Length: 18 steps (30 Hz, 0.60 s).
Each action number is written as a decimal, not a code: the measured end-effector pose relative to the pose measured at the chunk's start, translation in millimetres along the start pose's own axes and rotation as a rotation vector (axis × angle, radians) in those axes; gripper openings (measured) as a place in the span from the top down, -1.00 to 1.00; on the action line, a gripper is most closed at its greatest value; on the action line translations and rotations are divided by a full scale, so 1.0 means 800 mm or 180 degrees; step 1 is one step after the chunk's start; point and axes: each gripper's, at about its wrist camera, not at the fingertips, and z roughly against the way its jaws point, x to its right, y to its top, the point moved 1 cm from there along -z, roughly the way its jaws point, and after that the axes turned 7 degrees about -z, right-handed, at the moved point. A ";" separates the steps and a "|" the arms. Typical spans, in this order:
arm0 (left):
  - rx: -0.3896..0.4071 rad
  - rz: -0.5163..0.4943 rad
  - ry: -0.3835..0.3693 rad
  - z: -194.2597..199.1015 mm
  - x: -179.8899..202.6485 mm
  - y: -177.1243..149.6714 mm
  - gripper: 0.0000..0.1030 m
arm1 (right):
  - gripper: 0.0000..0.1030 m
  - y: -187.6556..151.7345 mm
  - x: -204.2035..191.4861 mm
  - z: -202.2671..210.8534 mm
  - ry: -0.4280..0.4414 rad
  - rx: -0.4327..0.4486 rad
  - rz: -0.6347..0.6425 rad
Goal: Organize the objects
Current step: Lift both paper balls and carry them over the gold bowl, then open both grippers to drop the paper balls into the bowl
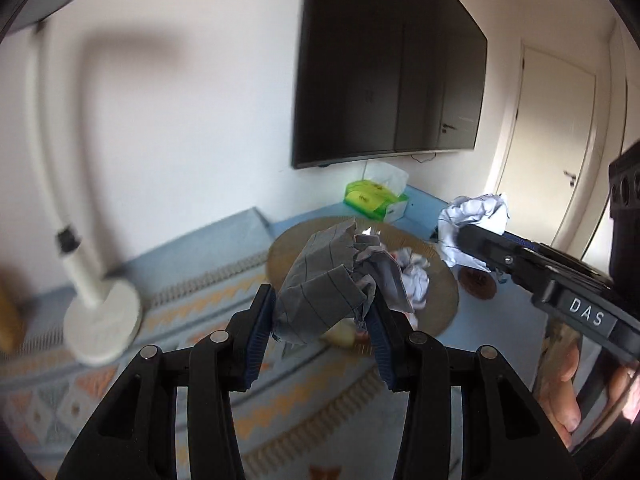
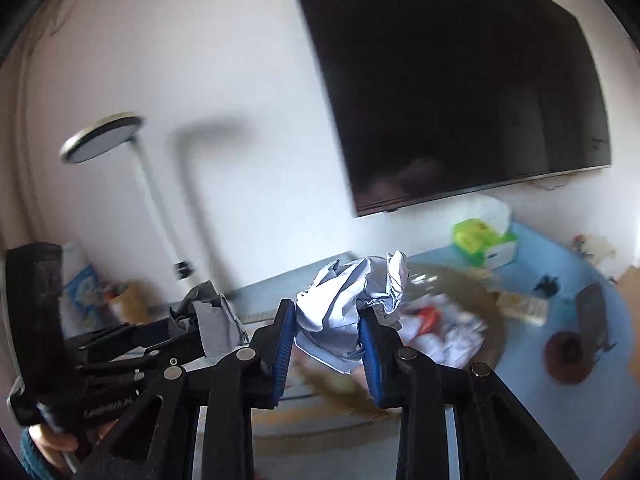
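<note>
From the left wrist camera, the left gripper (image 1: 320, 312) is clamped on a crumpled wad of grey lined paper (image 1: 320, 280), which sits lifted between its blue pads (image 1: 256, 340). Behind it, at about twelve o'clock from the fingertips, lies a round woven tray (image 1: 444, 304) on the blue table (image 1: 512, 320); in the tray are more crumpled papers (image 1: 414, 280), white and pale. At one o'clock beyond the tray stands a green tissue box (image 1: 376, 198) with a white tissue sticking out of its top. At three o'clock the right gripper (image 1: 472, 240) comes in from the side, pinching a pale blue paper ball (image 1: 472, 220).

From the right wrist camera, the right gripper (image 2: 326, 336) is closed on the pale blue paper ball (image 2: 352, 304), raised above the table. The woven tray (image 2: 496, 320) is at two o'clock, blurred, with white paper and something red in it. The tissue box (image 2: 480, 240) is further off at one o'clock. At nine o'clock the left gripper (image 2: 192, 328) holds its grey paper (image 2: 212, 320).
</note>
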 end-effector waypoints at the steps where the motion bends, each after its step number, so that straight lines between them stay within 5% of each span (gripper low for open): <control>1: -0.0020 -0.0015 0.0000 -0.018 0.002 0.010 0.10 | 0.42 0.010 0.008 -0.013 -0.0085 -0.0012 -0.0006; 4: -0.0019 -0.0053 0.0134 -0.075 -0.006 0.026 0.04 | 0.42 0.029 0.023 -0.053 -0.0281 -0.0080 0.0009; 8: -0.0099 0.0184 0.0001 -0.134 -0.029 0.028 -0.17 | 0.32 0.041 0.030 -0.107 -0.0401 -0.0218 0.0183; 10: -0.0100 0.0235 0.0023 -0.147 -0.034 0.027 -0.89 | -0.43 0.045 0.035 -0.136 -0.0357 -0.0372 0.0237; 14: -0.0078 0.0372 -0.0059 -0.132 -0.046 0.009 -0.90 | -0.55 0.035 0.059 -0.145 -0.0337 -0.0425 0.0108; 18: 0.0161 0.0500 0.0003 -0.062 -0.063 -0.013 -0.90 | -0.55 0.023 0.071 -0.107 -0.0279 -0.0366 -0.0077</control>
